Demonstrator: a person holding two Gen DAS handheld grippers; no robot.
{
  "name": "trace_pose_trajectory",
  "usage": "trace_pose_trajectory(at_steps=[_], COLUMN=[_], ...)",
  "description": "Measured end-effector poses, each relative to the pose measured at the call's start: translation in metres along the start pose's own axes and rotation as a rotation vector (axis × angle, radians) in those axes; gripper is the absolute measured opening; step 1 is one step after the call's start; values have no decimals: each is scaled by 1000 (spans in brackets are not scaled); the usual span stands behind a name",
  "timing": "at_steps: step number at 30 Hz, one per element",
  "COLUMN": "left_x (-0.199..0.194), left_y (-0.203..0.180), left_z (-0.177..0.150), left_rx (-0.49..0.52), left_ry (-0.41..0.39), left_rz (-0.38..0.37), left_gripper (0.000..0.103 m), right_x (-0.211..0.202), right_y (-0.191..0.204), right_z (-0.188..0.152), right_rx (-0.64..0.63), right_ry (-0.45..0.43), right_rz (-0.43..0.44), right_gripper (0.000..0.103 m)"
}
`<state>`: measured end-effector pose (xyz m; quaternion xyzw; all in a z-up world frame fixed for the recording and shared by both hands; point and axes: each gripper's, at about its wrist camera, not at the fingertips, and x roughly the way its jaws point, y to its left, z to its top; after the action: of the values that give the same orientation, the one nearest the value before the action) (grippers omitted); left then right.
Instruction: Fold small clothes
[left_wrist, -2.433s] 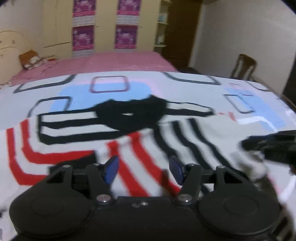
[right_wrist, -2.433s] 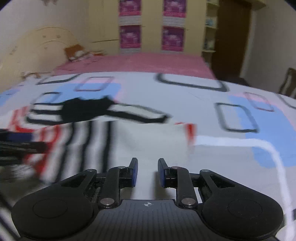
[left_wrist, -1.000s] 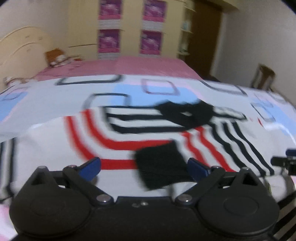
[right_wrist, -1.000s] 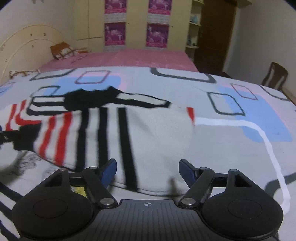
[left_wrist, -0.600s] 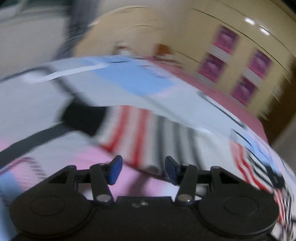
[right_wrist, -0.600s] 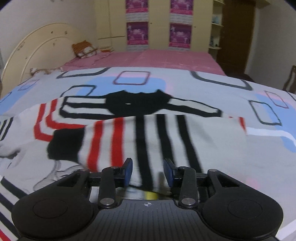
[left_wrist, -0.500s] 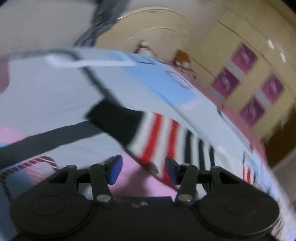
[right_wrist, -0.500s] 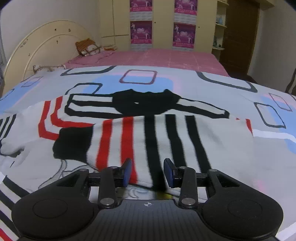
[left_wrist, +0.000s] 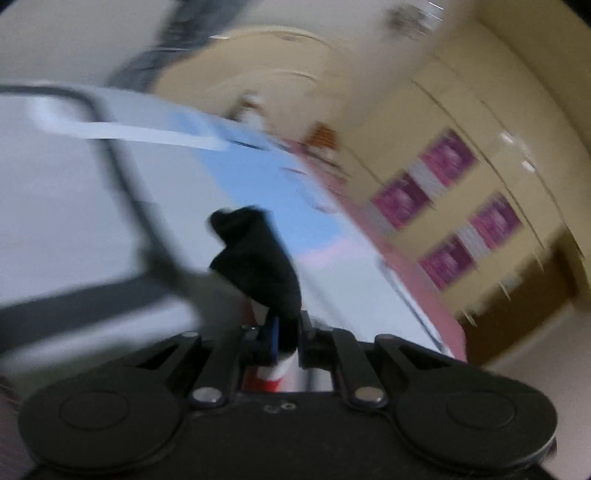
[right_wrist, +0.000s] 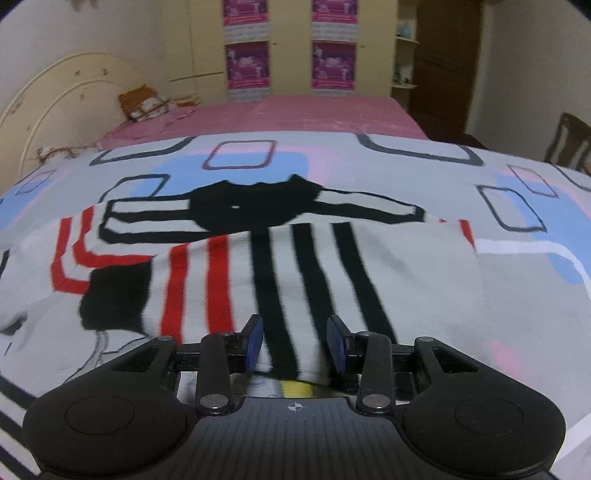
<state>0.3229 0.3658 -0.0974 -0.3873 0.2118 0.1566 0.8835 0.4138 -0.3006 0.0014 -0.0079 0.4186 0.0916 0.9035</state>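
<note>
A small white sweater (right_wrist: 295, 266) with black and red stripes and a black collar (right_wrist: 255, 206) lies on the patterned bedsheet (right_wrist: 517, 295), one sleeve folded across its body. My left gripper (left_wrist: 284, 332) is shut on the sleeve's black cuff (left_wrist: 258, 266), which sticks up between the fingers; the view is tilted and blurred. My right gripper (right_wrist: 294, 343) is open just above the sweater's near hem, with the black stripes between its blue pads (right_wrist: 255, 341).
The bedsheet (left_wrist: 55, 221) covers the surface. Behind it are a pink bed (right_wrist: 280, 114), a cream headboard (right_wrist: 62, 103), a wardrobe with purple posters (right_wrist: 332, 62), a dark door (right_wrist: 447, 62) and a wooden chair (right_wrist: 569, 144) at right.
My left gripper closed on the sleeve's black cuff and swung sharply left, tilting its view. My right gripper narrowed from wide open to partly open and moved left along the near hem.
</note>
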Motion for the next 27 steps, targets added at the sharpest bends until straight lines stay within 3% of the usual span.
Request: trace_pose_trajectory(at_steps=[7, 13, 17, 22, 23, 25, 27], left_x=[36, 58, 68, 88, 89, 90, 83], left_y=[-137, -234, -274, -300, -298, -300, -300], left_z=[-66, -147, -197, -250, -256, -269, -276], left_rx=[267, 503, 618, 699, 712, 730, 725], left_ry=[170, 330, 413, 507, 529, 562, 572], left_rz=[-205, -302, -353, -351, -350, -359, -424], left_gripper=[9, 9, 9, 9, 12, 28, 63], right_x=[-4, -17, -26, -35, -36, -39, -43], right_y=[-16, -34, -51, -76, -81, -91, -97], right_z=[-1, -3, -8, -16, -17, -19, -21], right_rx=[78, 125, 153, 206, 223, 254, 277], right_ry=[-14, -35, -39, -33, -27, -23, -25], right_rz=[-1, 0, -16, -29, -20, -10, 5], right_gripper=[38, 38, 38, 38, 38, 38, 39])
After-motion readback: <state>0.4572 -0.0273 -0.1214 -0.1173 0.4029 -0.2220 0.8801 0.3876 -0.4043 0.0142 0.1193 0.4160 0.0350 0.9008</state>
